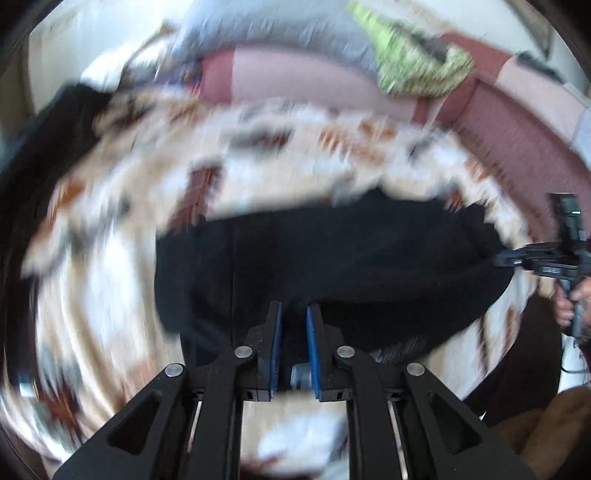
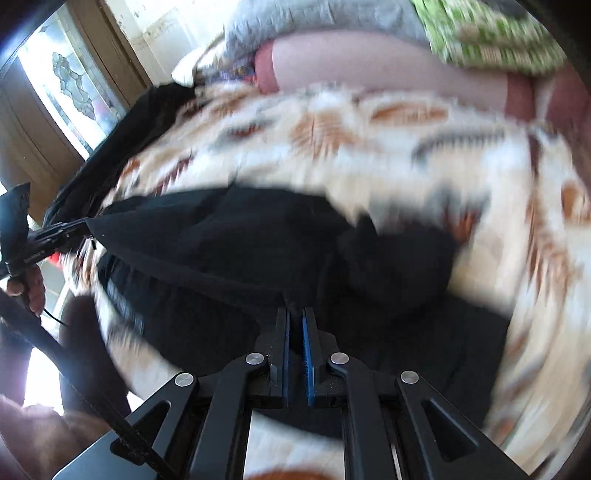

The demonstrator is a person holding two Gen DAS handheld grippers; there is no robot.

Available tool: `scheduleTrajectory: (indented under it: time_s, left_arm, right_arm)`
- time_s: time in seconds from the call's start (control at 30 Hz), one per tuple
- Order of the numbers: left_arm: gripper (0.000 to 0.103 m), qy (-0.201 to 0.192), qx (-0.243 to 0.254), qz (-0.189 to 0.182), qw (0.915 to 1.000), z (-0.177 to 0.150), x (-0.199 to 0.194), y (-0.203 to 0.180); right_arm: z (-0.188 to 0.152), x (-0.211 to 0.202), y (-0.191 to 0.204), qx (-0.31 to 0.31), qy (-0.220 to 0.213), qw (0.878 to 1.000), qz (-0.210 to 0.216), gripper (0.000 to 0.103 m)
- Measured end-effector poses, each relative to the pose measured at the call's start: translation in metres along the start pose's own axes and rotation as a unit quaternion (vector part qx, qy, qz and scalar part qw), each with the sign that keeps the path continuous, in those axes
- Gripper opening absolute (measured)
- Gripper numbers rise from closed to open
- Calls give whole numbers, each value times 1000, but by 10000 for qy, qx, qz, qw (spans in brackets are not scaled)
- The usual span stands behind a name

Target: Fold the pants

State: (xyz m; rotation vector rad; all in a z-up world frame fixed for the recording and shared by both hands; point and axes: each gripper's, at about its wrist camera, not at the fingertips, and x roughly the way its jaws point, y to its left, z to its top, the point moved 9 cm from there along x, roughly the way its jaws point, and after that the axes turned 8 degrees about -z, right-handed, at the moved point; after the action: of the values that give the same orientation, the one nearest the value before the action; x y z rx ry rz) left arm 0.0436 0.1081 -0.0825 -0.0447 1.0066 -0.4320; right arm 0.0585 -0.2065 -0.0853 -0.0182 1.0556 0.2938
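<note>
The black pants (image 1: 332,258) lie on a patterned blanket (image 1: 147,206) and hang stretched between both grippers. My left gripper (image 1: 294,310) is shut on the near edge of the pants, the blue pads nearly together with cloth between them. In the right wrist view my right gripper (image 2: 294,314) is shut on the pants (image 2: 240,251) as well. Each gripper shows in the other's view, the right one (image 1: 508,258) at the far right and the left one (image 2: 79,225) at the far left, each pinching a corner of the cloth. Both views are motion-blurred.
The blanket (image 2: 406,147) covers a bed. Pink (image 1: 295,74), grey (image 1: 277,33) and green (image 1: 417,62) pillows are piled at the far side. Another dark garment (image 2: 147,122) lies at the blanket's far left. A window (image 2: 66,85) is at the left.
</note>
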Motion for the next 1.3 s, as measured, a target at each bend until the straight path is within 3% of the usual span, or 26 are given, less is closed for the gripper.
scheduleTrajectory:
  time_s: [0.1, 0.17, 0.2, 0.23, 0.27, 0.37, 0.53, 0.63, 0.67, 0.7, 0.73, 0.83, 0.97, 1.07, 1.2, 1.3]
  left_arm:
    - [14, 230, -324, 119, 9991, -25, 5, 12]
    - [15, 165, -547, 185, 9982, -30, -5, 20]
    - [23, 103, -644, 191, 9977, -30, -10, 23]
    - [35, 12, -751, 222, 9969, -30, -18, 26]
    - [40, -94, -840, 299, 9960, -28, -25, 30]
    - [43, -325, -968, 491, 9936, -23, -42, 32]
    - [54, -582, -988, 393, 9926, -8, -50, 12]
    - [57, -556, -877, 312, 9941, -1, -41, -6]
    - [57, -528, -854, 283, 9945, 0, -37, -11]
    - [57, -505, -832, 240, 9950, 0, -35, -16]
    - [57, -499, -812, 192, 9953, 1, -33, -21]
    - [59, -477, -673, 9, 9966, 2, -27, -34]
    - [60, -420, -612, -98, 9972, 4, -13, -41]
    - [60, -282, -715, -187, 9969, 4, 0, -42]
    - [60, -222, -743, -169, 9968, 2, 6, -45]
    - [61, -180, -768, -135, 9968, 0, 6, -45]
  right_arm:
    - [-41, 6, -1, 139, 227, 9988, -407, 18]
    - [-54, -2, -8, 260, 198, 9976, -608, 28]
    - [-56, -9, -13, 326, 115, 9968, -719, 31]
    - [-55, -18, -20, 408, -22, 9956, -843, 35]
    - [-51, -25, -27, 493, -167, 9940, -960, 38]
    - [-28, -45, -41, 661, -604, 9885, -1216, 52]
    - [10, -18, -21, 546, -598, 9883, -1296, 68]
    - [27, 20, -8, 403, -451, 9832, -1720, 68]
    - [29, 30, -7, 327, -426, 9798, -1927, 59]
    - [31, 40, -7, 199, -360, 9737, -2239, 39]
    - [30, 45, -9, 151, -305, 9699, -2410, 9]
    - [21, 32, -20, 574, -500, 9710, -2265, 8]
    - [-12, -16, -57, 1291, -766, 9580, -2443, 8]
    - [-44, -40, -95, 1880, -643, 9416, -2718, 14]
    - [-90, -60, -151, 2918, -348, 9089, -2957, 18]
    - [-95, -75, -163, 3256, -528, 9000, -2851, 23]
